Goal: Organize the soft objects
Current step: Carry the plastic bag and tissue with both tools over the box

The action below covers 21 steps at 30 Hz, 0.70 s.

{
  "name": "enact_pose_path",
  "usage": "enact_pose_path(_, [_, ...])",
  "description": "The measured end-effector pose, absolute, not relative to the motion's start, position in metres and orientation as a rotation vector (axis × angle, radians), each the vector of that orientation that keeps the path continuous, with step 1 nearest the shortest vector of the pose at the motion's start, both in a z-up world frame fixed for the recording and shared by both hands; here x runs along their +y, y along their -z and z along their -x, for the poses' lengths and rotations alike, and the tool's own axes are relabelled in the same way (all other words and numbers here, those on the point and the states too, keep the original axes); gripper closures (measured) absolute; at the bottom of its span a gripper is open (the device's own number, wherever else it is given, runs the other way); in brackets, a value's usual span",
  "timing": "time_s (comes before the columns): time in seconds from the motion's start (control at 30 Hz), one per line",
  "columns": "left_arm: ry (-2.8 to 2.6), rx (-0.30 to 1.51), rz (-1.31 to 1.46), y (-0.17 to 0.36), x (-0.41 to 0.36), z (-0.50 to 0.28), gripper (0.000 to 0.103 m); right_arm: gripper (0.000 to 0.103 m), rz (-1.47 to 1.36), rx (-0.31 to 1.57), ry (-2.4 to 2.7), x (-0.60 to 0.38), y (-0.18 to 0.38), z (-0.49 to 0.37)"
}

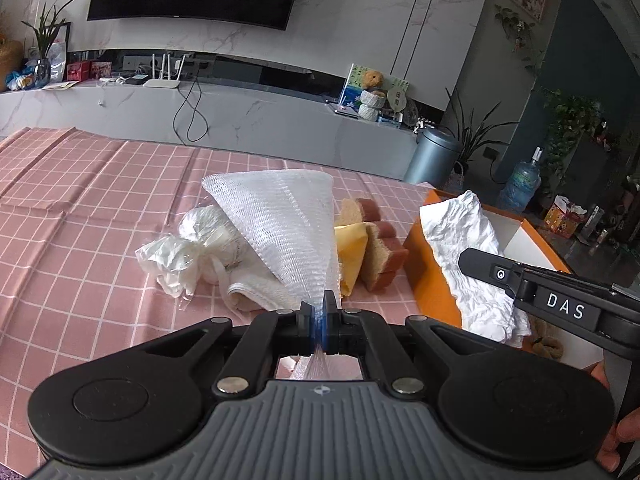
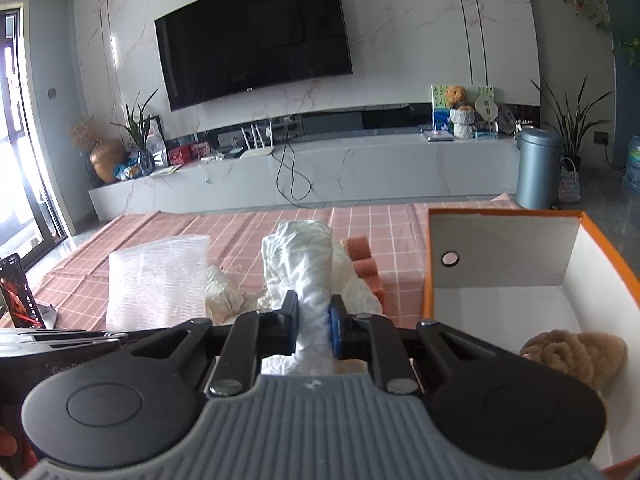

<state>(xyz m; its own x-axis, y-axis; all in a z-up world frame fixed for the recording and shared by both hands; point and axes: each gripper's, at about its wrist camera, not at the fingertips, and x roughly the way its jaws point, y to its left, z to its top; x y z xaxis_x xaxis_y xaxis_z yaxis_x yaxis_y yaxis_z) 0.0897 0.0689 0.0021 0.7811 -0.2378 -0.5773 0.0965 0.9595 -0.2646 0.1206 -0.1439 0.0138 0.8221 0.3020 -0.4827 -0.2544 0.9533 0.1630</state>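
Observation:
My left gripper (image 1: 319, 307) is shut on a corner of a white mesh cloth (image 1: 288, 216), which fans up above the pink checked tablecloth (image 1: 80, 208). That mesh cloth (image 2: 158, 280) also shows at the left in the right wrist view. My right gripper (image 2: 314, 322) is shut on a crumpled white cloth (image 2: 304, 260), lifted off the table. In the left wrist view the white cloth (image 1: 460, 240) hangs from the right gripper (image 1: 472, 260) over the orange box (image 1: 430, 280). A knotted white plastic bag (image 1: 192, 248), a yellow sponge (image 1: 352, 256) and brown sponges (image 1: 384, 252) lie on the table.
The orange box (image 2: 500, 212) with white inner walls stands at the right and holds a tan fuzzy toy (image 2: 576, 356). A phone on a stand (image 2: 18, 292) is at the table's left edge. Beyond the table are a marble TV bench and a grey bin (image 2: 538, 168).

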Motion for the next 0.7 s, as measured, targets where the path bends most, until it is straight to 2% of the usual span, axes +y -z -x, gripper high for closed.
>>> enact_pose_path(0.7, [0.487,0.596,0.108,-0.038,-0.048,-0.113,0.101,0.090,-0.023,0.441,-0.167,-0.226,-0.049,-0.088])
